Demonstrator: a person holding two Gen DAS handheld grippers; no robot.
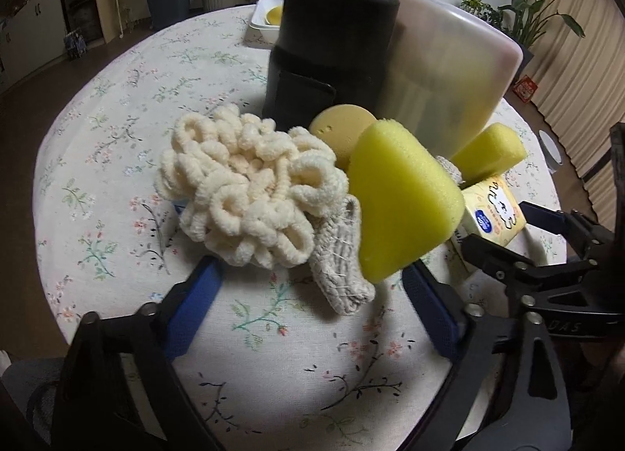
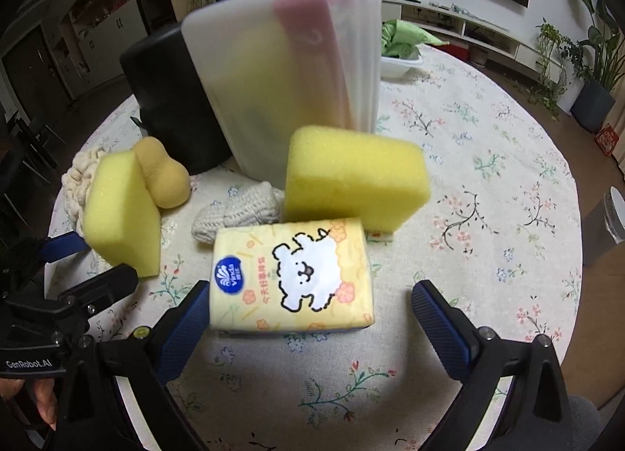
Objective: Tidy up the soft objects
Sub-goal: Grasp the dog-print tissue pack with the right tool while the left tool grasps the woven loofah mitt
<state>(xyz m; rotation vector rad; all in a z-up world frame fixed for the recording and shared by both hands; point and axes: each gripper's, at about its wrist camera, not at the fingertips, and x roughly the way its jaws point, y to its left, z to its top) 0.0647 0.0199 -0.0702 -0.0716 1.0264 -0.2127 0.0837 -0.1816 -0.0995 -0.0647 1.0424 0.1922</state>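
Note:
A cream loopy scrubber (image 1: pixel 250 189), a grey knitted cloth (image 1: pixel 340 271) and a wedge-shaped yellow sponge (image 1: pixel 402 209) lie bunched on the flowered tablecloth. My left gripper (image 1: pixel 312 267) is open and straddles all three, its blue fingers (image 1: pixel 203 287) beside the scrubber and the sponge. An orange rounded sponge (image 1: pixel 343 131) sits behind them. A yellow tissue pack (image 2: pixel 289 275) lies between the fingers of my open right gripper (image 2: pixel 311 287); the left pad is at its edge and the right pad stands apart. A second yellow sponge (image 2: pixel 351 173) leans behind the pack.
A black cylinder (image 1: pixel 332 49) and a translucent lidded box (image 2: pixel 289 72) stand upright just behind the pile. A white tray (image 1: pixel 269 17) holds something yellow, and another white tray (image 2: pixel 402 56) holds green cloth at the far edge. The round table's edge curves close on both sides.

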